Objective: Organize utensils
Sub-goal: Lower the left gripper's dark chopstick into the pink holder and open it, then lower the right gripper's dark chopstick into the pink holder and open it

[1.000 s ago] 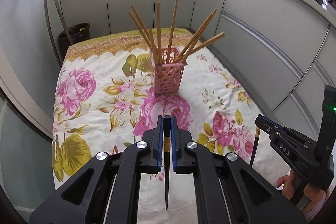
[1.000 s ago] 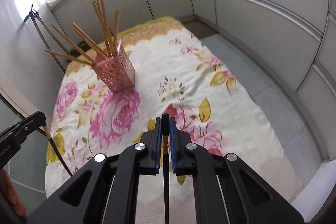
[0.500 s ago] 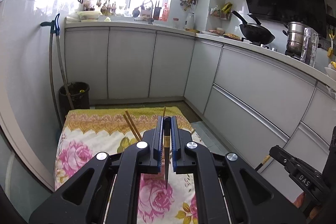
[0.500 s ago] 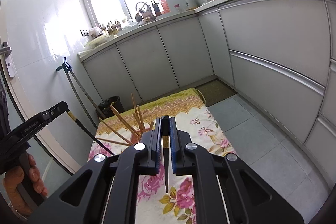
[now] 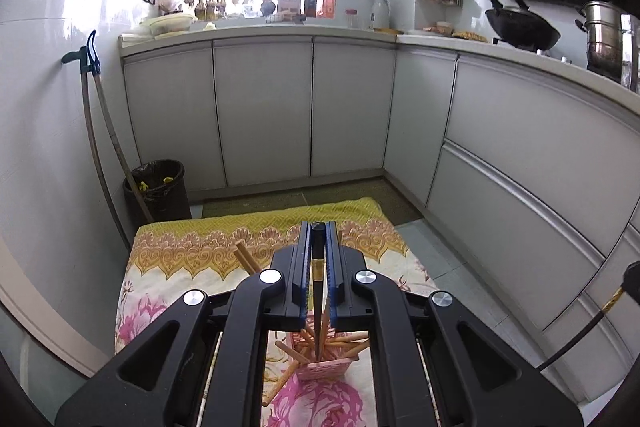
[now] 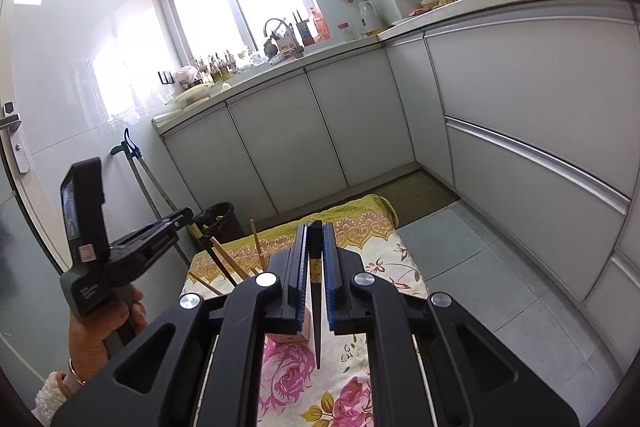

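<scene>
My left gripper [image 5: 318,227] is shut on a black chopstick [image 5: 318,307] with a gold band, held upright. Its thin tip hangs just above the pink lattice holder [image 5: 324,367], which has several wooden chopsticks [image 5: 286,375] fanned out in it. My right gripper [image 6: 315,225] is shut on a second black chopstick [image 6: 316,319], tip down over the floral cloth [image 6: 384,259], to the right of the holder [image 6: 300,327]. In the right wrist view a hand carries the left gripper [image 6: 186,217] at the left. Only the right gripper's tip [image 5: 632,281] shows in the left wrist view.
The floral cloth [image 5: 168,259] lies on the kitchen floor between white cabinets [image 5: 264,115]. A black bin [image 5: 156,187] and long handles [image 5: 100,147] stand against the left wall. A wok [image 5: 520,27] and pot sit on the counter at the right.
Both grippers have risen and tilted up, so the views swung from the cloth to the cabinets and window. The holder has slid from ahead of the left gripper to beneath it. Both grips are unchanged.
</scene>
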Available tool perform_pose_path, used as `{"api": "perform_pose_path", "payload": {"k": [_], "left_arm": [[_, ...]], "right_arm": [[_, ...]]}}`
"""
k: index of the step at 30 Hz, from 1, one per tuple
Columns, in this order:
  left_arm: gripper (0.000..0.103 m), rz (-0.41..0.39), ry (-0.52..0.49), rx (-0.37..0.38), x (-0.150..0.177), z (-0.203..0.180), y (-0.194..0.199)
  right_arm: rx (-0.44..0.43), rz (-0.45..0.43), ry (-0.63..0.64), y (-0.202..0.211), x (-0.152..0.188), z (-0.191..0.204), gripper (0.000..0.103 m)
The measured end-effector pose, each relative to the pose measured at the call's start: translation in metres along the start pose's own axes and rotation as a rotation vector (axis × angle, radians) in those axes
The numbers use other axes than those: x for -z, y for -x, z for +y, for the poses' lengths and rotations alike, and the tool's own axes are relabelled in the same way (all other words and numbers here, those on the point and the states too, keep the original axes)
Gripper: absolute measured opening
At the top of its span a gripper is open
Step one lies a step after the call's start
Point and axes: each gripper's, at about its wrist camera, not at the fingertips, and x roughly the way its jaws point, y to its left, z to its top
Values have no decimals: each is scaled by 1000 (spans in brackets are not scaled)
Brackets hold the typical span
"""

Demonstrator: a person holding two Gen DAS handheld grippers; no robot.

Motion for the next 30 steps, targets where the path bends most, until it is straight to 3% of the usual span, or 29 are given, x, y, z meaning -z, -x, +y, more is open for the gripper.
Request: {"api": "perform_pose_path", "payload": {"k": [1, 4, 5, 9, 12, 16, 23, 30], "left_arm": [[9, 7, -5, 1, 4, 1, -2], [39, -14, -9, -15, 10, 3, 6], [41, -30, -3, -12, 10, 5, 14], [41, -95, 16, 1, 3, 10, 57], [41, -142, 30, -30, 5, 17, 94], [51, -128, 79, -75, 19, 37, 122], [53, -86, 136, -143, 56, 67, 128], [53, -36, 157, -161, 68, 89, 113]], "right_arm": [[-2, 0, -1, 0, 1, 0, 7], [-14, 1, -3, 0, 1, 3, 7], [-19, -1, -3, 1, 2, 5, 7], [-58, -3, 1, 3, -7, 20, 7], [-92, -29, 14, 5, -17, 37, 7], [-124, -66, 25, -3, -29, 60, 7], [-128, -124, 62, -47, -30, 93, 7], [-78, -79, 118, -118, 3, 103, 7]]}}
